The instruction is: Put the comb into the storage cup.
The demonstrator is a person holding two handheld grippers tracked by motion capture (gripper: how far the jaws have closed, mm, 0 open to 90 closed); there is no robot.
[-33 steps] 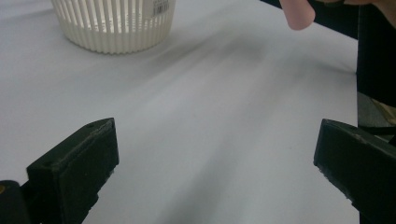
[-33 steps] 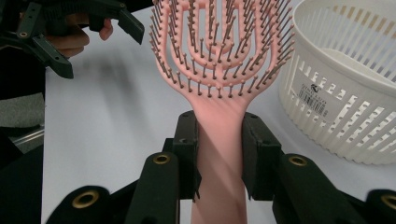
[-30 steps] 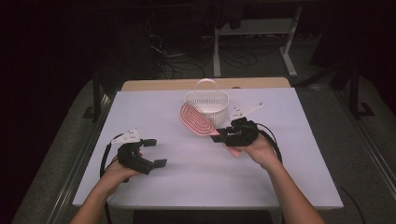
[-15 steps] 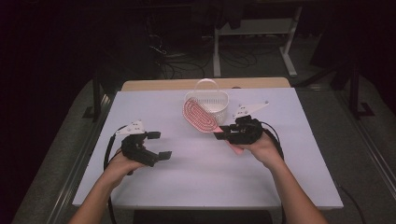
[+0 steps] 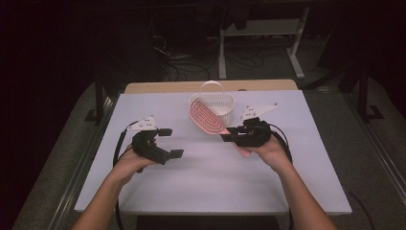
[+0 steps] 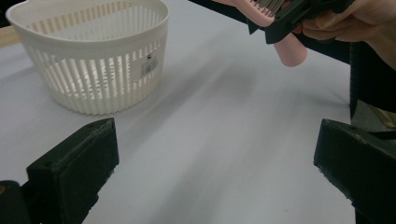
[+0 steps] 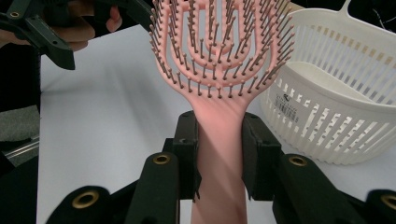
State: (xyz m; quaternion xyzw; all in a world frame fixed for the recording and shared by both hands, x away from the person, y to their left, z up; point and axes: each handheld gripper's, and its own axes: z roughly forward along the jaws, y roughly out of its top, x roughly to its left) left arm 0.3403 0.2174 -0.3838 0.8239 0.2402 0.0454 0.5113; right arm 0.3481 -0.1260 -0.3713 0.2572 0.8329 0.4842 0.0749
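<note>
Right gripper view puts us close in: the right gripper [image 7: 218, 149] has its jaws clamped on the neck of a pink hairbrush [image 7: 219, 70], bristles facing the camera, head lifted off the worktop. From the high view that same hairbrush [image 5: 207, 116] is small, tilted up in front of the white slatted basket [image 5: 216, 101], overlapping its near wall. The left gripper view gives the low angle: the left gripper [image 6: 215, 154] with jaws spread wide, nothing between them, bare white worktop [image 6: 219, 140] ahead, and the brush's handle end poking out of the other gripper at top right. It also catches a small label on the basket's side.

On the high view the left gripper [image 5: 168, 142] hangs well apart from the basket, on the left of the worktop, cable looping behind the hand. The worktop is a white sheet over a wooden top whose edge shows at the far side. Beyond it the room is dark: cables on the floor [image 5: 191, 52], a white stand [image 5: 261, 33].
</note>
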